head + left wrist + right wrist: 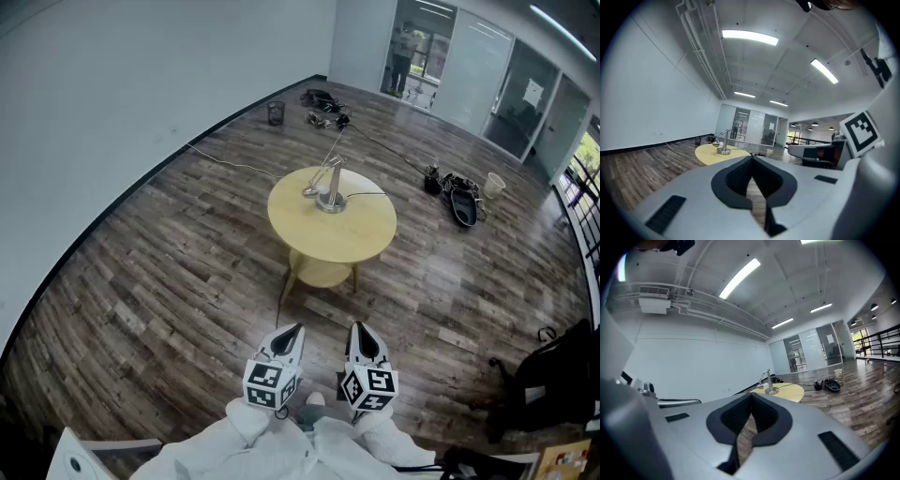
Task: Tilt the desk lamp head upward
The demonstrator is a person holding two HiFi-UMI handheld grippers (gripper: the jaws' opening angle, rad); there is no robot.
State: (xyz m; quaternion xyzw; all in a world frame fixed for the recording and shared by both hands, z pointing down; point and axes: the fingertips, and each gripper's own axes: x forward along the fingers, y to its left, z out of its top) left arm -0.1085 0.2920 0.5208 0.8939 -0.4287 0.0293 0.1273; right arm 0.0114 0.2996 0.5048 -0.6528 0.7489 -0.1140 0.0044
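The desk lamp [330,186] stands near the middle of the round yellow surface [349,242], well apart from the person, with wooden floor [187,281] between them. Its lamp head [309,191] hangs low, close to the top of the surface, to the left of the base in the head view. A cable [366,195] runs from the base toward the edge. The left tool [294,329] and the right tool [360,328] are held side by side near the body, almost level, both pointing toward the lamp. Each has its jaws pressed together with nothing between, probably because nothing is in reach to grasp. The tilting is not yet begun; the person must first approach the surface.
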